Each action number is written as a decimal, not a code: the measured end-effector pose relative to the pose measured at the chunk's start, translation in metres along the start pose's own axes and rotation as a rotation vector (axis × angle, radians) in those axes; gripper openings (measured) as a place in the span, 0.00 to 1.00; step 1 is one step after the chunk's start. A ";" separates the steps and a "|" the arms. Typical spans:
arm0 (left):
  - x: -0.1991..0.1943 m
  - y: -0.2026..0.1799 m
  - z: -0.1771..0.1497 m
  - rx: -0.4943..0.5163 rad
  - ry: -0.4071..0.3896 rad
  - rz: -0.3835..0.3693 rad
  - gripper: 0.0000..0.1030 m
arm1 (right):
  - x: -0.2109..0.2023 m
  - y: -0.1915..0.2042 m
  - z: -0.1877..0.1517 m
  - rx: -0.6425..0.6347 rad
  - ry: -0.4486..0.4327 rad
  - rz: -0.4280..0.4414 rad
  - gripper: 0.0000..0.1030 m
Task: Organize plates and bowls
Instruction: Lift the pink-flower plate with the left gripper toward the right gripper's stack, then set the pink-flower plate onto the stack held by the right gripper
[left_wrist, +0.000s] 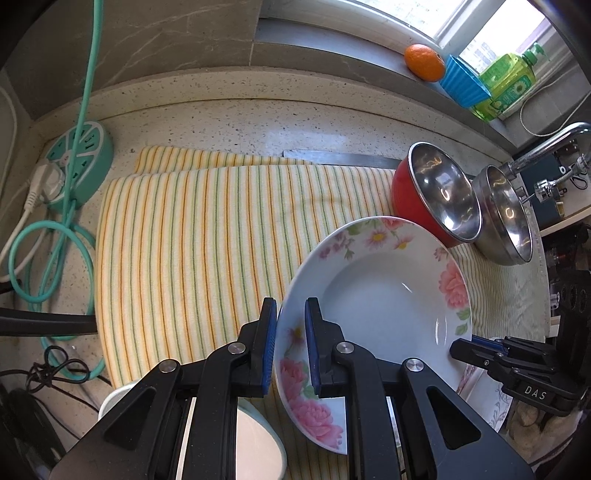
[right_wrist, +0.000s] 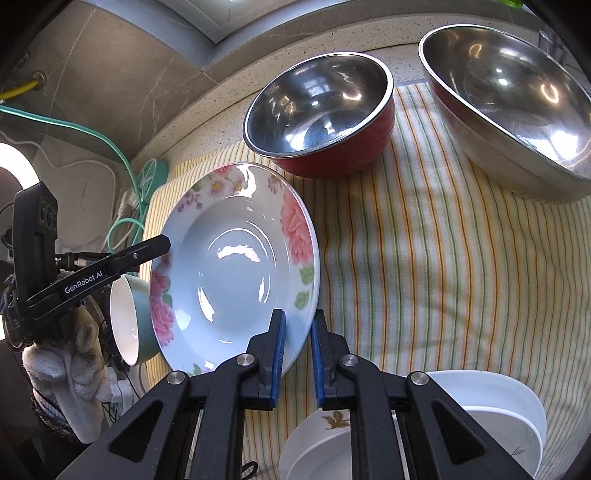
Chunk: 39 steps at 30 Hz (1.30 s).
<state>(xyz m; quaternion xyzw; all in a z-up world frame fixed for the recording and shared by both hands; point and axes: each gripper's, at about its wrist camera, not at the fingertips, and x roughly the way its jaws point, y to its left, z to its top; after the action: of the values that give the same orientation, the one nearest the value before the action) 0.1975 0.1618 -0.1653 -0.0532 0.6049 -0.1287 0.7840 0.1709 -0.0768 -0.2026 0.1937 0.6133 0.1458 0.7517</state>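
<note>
A white deep plate with pink flowers (left_wrist: 384, 295) (right_wrist: 236, 266) is held tilted above the striped cloth (left_wrist: 192, 236) (right_wrist: 413, 258). My left gripper (left_wrist: 290, 310) straddles its left rim, with a blue pad on each side and a small gap. My right gripper (right_wrist: 298, 325) straddles its right rim, jaws narrowly apart around the edge; it also shows in the left wrist view (left_wrist: 476, 343). The left gripper shows in the right wrist view (right_wrist: 162, 243). A red steel-lined bowl (left_wrist: 432, 192) (right_wrist: 325, 110) and a plain steel bowl (left_wrist: 506, 218) (right_wrist: 517, 96) stand on the cloth behind.
A teal-and-white bowl (right_wrist: 129, 321) (left_wrist: 255, 443) lies below the plate's left side. White plates (right_wrist: 491, 417) (left_wrist: 495, 402) sit near the front. A teal power strip (left_wrist: 74, 162) with cables lies at left. An orange (left_wrist: 424, 61), blue cup (left_wrist: 463, 83) and green bottle (left_wrist: 509, 81) are on the sill. A tap (left_wrist: 546, 147) is at right.
</note>
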 end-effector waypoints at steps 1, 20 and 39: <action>-0.002 -0.001 -0.001 -0.002 -0.002 -0.002 0.13 | -0.001 0.001 -0.001 0.001 -0.003 0.000 0.12; -0.043 -0.033 -0.034 -0.033 -0.078 -0.001 0.13 | -0.041 -0.006 -0.020 -0.047 -0.022 0.045 0.12; -0.047 -0.085 -0.098 -0.165 -0.126 -0.009 0.13 | -0.085 -0.048 -0.051 -0.156 0.001 0.042 0.12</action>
<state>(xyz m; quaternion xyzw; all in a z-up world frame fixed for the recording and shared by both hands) 0.0808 0.0994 -0.1269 -0.1281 0.5627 -0.0783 0.8129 0.1027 -0.1524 -0.1608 0.1474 0.5961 0.2090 0.7611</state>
